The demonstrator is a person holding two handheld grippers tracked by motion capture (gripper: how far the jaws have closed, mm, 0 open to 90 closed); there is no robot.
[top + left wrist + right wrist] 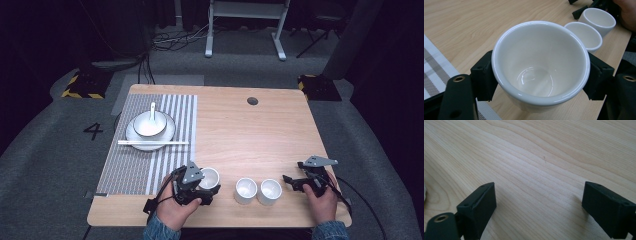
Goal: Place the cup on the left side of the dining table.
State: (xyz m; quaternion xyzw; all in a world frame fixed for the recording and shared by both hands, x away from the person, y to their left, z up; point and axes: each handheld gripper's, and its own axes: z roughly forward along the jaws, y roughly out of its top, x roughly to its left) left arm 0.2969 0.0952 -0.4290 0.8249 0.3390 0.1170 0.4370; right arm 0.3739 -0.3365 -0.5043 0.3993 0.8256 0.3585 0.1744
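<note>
High view: left claw [206,186] grips a white cup [209,178] at the worktop's [250,135] near edge, beside the striped mat [150,145]; two more cups [257,191] stand between the claws. Left gripper view: jaws clamp the cup's sides. Right gripper view: right claw [539,207] gapes wide, empty, over bare wood.

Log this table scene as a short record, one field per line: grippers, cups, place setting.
left gripper: shut on a white cup, jaws on either side of its wall
right gripper: open over bare wooden table, nothing between the jaws
other cups: two cups side by side near the front edge
place setting: bowl with spoon on a plate, on a striped mat
chopsticks: lying across the plate's near rim
</note>
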